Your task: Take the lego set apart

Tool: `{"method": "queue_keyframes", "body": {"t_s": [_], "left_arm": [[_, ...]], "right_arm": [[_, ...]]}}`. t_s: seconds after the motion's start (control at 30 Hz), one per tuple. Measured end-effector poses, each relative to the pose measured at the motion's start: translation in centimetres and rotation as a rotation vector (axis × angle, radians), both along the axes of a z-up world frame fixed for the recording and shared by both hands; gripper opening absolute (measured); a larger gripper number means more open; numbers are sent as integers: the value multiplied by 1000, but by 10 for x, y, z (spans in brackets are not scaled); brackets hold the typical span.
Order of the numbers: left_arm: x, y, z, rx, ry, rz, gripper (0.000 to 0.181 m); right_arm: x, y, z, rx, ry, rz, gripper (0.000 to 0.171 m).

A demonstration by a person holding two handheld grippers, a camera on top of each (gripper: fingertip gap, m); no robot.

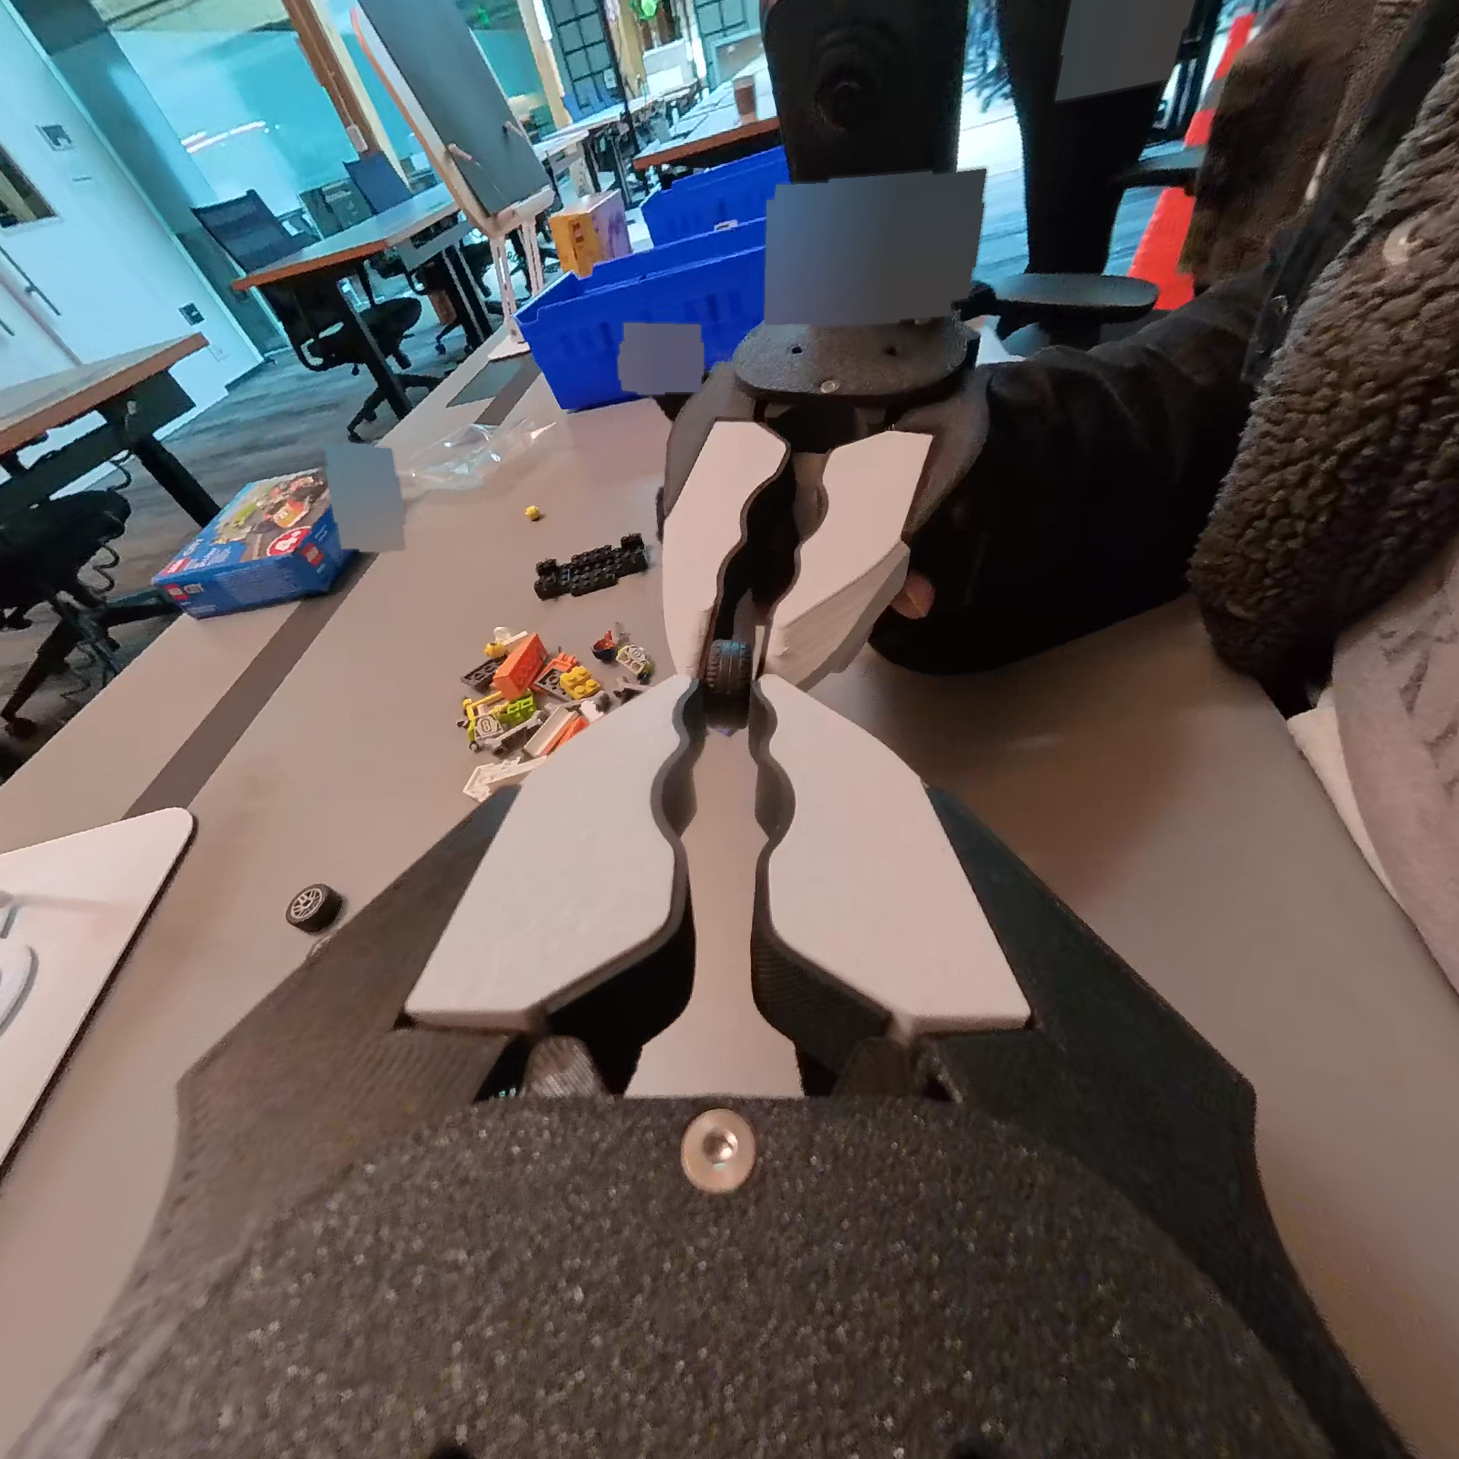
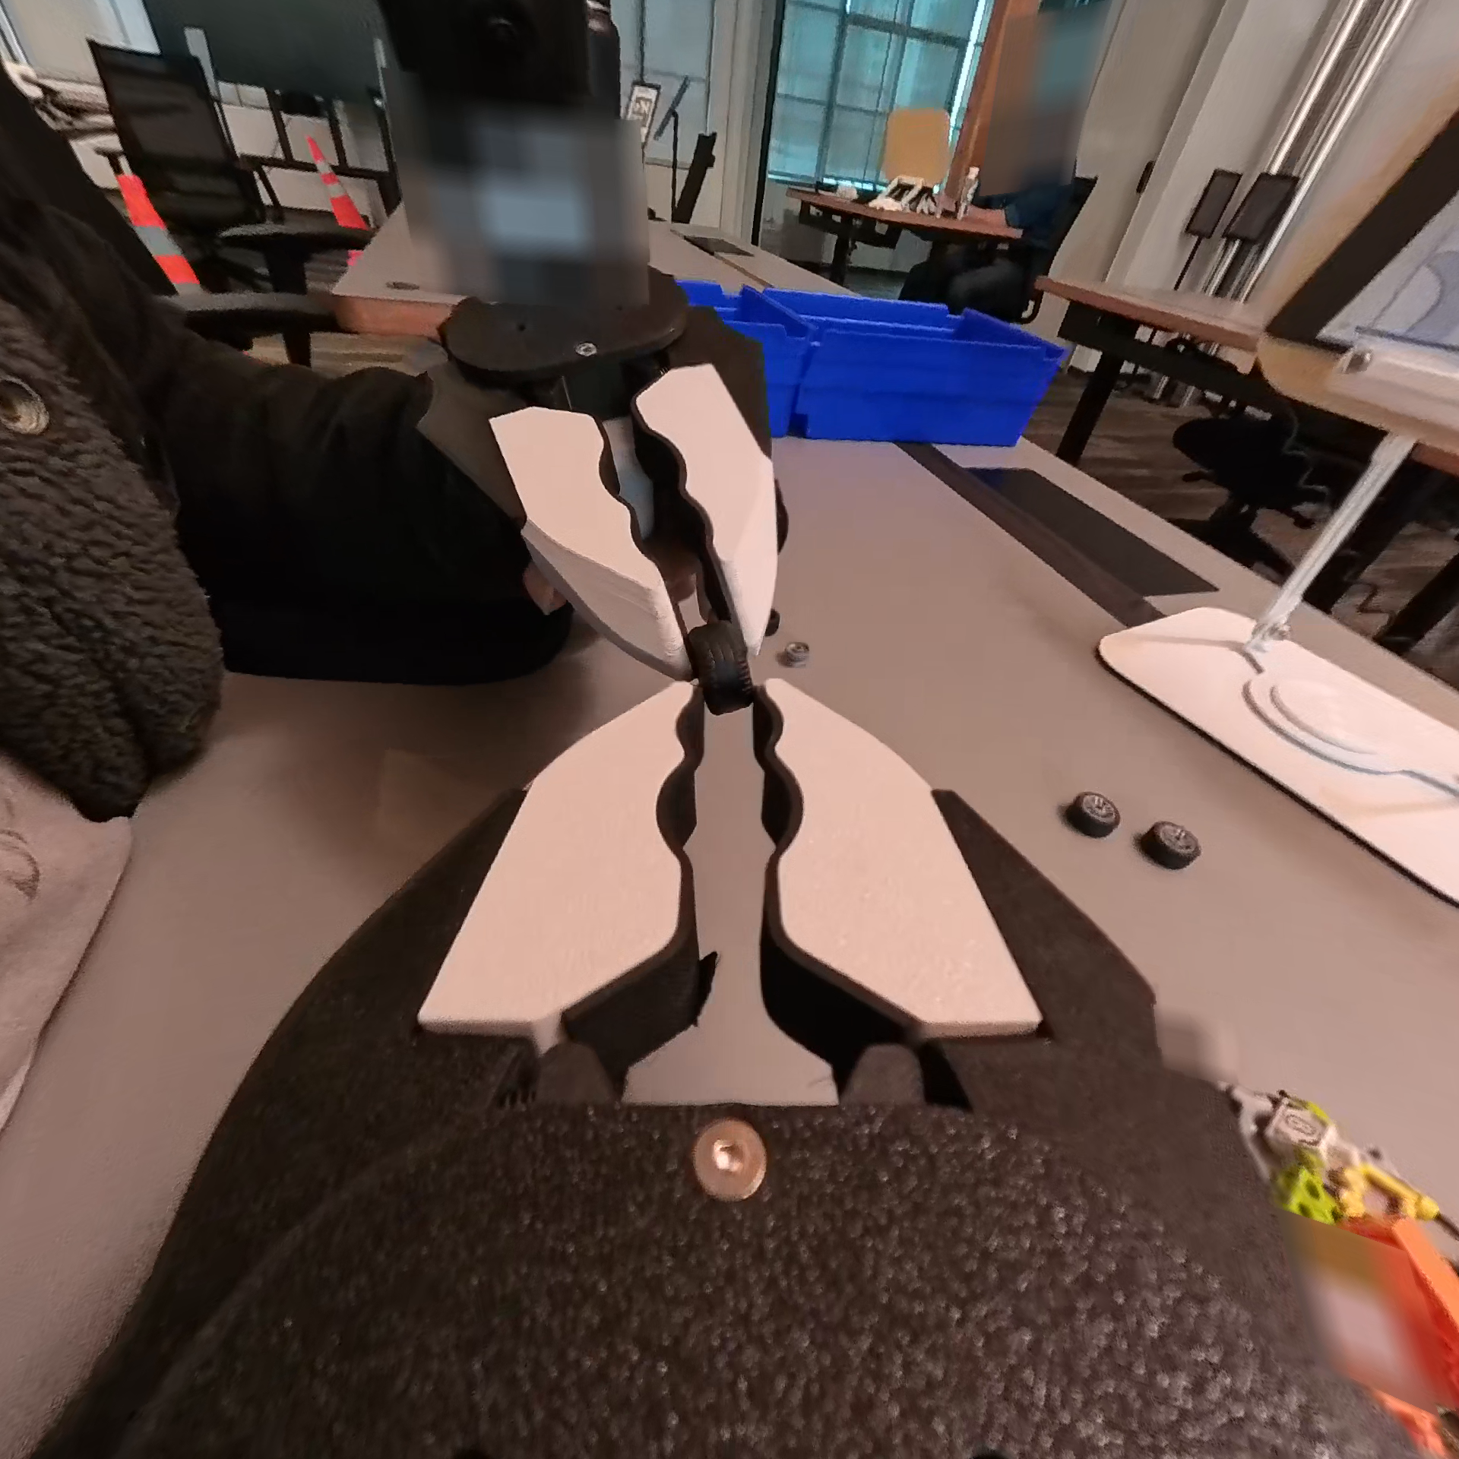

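Observation:
A small black wheel piece (image 1: 728,659) is held above the grey table (image 1: 1026,789) between both grippers, which meet tip to tip. My left gripper (image 1: 722,699) is shut on its near end. My right gripper (image 1: 730,643) comes in from the far side, held by a gloved hand, and is shut on its far end. In the right wrist view the wheel piece (image 2: 722,671) sits between my right gripper (image 2: 725,699) and the left gripper (image 2: 714,631). A pile of loose lego pieces (image 1: 545,695) and a black chassis (image 1: 592,564) lie on the table to the left.
A loose wheel (image 1: 314,905) lies by a white stand base (image 1: 79,892). Two wheels (image 2: 1092,813) and a small grey rim (image 2: 796,652) lie on the table. A lego box (image 1: 253,545) and blue bins (image 1: 647,316) stand farther back. A person's dark fleece sleeve (image 1: 1303,474) is at the right. Both grippers' tips are close together, under 4 cm apart. Both grippers' tips are roughly 40 cm from the white stand base (image 1: 79,892).

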State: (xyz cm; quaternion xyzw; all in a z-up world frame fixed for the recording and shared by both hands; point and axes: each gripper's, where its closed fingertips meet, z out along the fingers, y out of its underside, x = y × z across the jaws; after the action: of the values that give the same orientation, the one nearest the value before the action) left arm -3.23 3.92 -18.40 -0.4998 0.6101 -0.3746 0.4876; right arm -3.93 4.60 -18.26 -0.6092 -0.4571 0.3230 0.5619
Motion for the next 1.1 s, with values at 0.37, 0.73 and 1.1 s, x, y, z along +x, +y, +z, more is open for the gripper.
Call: {"method": "queue_keyframes", "body": {"t_s": [0.37,0.73,1.1], "left_arm": [[-4,-14,5,-65,-30,-100,10],[-6,-7,-1,-93,-6,-67,9],[-4,-12,-5,-165,22,-90,10]], "right_arm": [[-9,-14,9,184,-35,37,11],[-6,-8,0,-95,14,75,10],[-9,-14,-3,-180,36,131,10]]}}
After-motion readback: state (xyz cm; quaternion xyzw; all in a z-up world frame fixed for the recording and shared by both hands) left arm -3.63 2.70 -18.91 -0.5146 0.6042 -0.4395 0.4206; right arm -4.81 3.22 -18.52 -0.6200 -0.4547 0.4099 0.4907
